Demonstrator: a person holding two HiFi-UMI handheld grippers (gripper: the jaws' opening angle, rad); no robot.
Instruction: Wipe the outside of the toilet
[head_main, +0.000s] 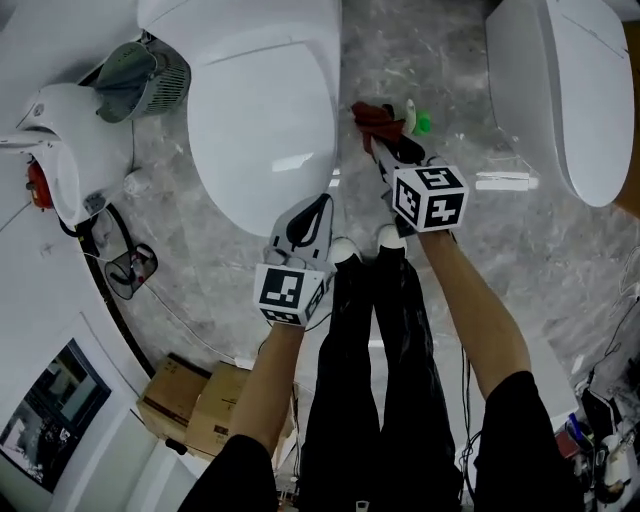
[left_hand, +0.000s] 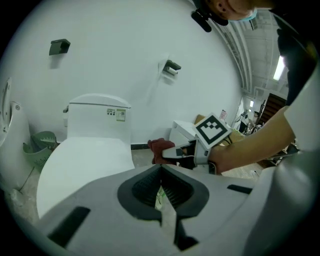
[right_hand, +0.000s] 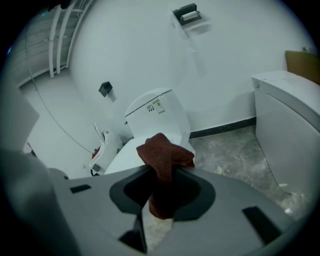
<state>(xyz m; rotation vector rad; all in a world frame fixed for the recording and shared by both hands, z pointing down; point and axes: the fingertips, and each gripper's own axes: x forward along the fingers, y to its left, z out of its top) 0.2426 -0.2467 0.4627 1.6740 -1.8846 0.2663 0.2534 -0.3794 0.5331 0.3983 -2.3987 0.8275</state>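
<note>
A white toilet (head_main: 262, 120) with its lid down fills the upper middle of the head view. A dark red cloth (head_main: 376, 117) is bunched in my right gripper (head_main: 378, 135), which is shut on it and hangs over the floor just right of the bowl. In the right gripper view the cloth (right_hand: 162, 155) sticks up between the jaws, with the toilet (right_hand: 155, 115) behind. My left gripper (head_main: 322, 205) is shut with nothing in it, near the lid's front right edge. The left gripper view shows the toilet (left_hand: 85, 160) at left and the cloth (left_hand: 159, 147) ahead.
A second white toilet (head_main: 570, 90) stands at the right. At the left are a white fixture (head_main: 70, 140) and a green basket (head_main: 140, 75). Cardboard boxes (head_main: 195, 400) sit at the lower left. A small green object (head_main: 421, 122) lies on the grey marble floor (head_main: 430, 60).
</note>
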